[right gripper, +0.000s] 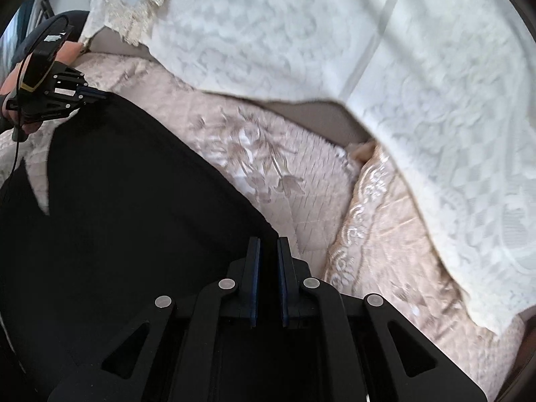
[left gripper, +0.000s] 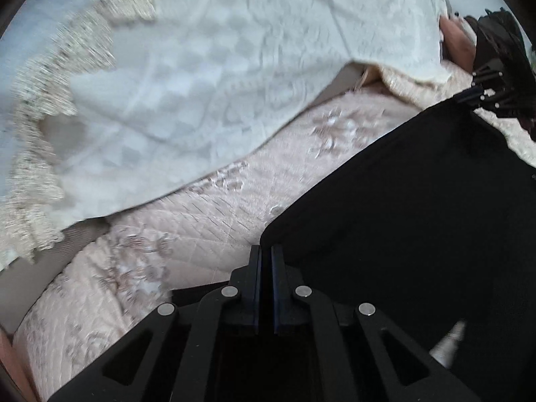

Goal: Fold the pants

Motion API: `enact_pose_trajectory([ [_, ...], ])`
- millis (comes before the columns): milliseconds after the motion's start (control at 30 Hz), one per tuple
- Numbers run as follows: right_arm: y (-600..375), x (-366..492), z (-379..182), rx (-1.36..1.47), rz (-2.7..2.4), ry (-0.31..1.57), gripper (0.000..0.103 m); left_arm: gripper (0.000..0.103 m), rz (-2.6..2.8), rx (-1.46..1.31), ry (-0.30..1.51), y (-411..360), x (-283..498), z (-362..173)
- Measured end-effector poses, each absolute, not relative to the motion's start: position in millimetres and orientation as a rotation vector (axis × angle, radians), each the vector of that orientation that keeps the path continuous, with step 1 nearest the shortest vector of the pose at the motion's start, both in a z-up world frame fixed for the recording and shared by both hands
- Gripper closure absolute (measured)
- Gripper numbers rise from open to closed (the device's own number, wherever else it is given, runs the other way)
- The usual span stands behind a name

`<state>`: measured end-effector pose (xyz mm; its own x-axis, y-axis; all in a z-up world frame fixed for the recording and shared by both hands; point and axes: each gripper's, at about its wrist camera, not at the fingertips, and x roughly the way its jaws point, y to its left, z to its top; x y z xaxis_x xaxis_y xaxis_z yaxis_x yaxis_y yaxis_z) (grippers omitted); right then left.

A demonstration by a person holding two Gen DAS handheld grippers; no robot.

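Black pants [left gripper: 402, 207] hang stretched between my two grippers above a pink quilted bedspread [left gripper: 187, 234]. My left gripper [left gripper: 265, 251] is shut on one corner of the pants. My right gripper [right gripper: 268, 243] is shut on the other corner of the pants [right gripper: 127, 201]. In the left wrist view the right gripper [left gripper: 469, 95] shows at the far right, pinching the fabric edge. In the right wrist view the left gripper [right gripper: 97, 95] shows at the far left, also on the edge. The pants' lower part is hidden below both views.
A white lace curtain [left gripper: 207, 77] with a fringed beige border [left gripper: 37, 154] hangs over the far side of the bed. It also fills the upper right of the right wrist view [right gripper: 418, 83]. A beige embroidered pillow [right gripper: 385, 234] lies under it.
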<state>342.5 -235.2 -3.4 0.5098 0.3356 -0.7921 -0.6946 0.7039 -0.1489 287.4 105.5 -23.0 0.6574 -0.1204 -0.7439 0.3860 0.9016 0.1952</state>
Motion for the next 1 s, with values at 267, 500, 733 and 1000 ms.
enact_pose_trajectory([
  [267, -252, 256, 36, -0.432, 0.635, 0.704, 0.094, 0.097, -0.289, 0.284, 0.715, 107, 198, 19],
  [500, -272, 164, 33, -0.348, 0.636, 0.669, 0.094, 0.097, -0.327, 0.234, 0.687, 95, 104, 23],
  [733, -290, 84, -16, -0.260, 0.615, 0.769, 0.095, 0.097, -0.358, 0.173, 0.765, 80, 35, -16],
  [1000, -308, 51, -66, -0.148, 0.579, 0.932, 0.091, 0.093, -0.308, 0.088, 0.866, 79, 6, -57],
])
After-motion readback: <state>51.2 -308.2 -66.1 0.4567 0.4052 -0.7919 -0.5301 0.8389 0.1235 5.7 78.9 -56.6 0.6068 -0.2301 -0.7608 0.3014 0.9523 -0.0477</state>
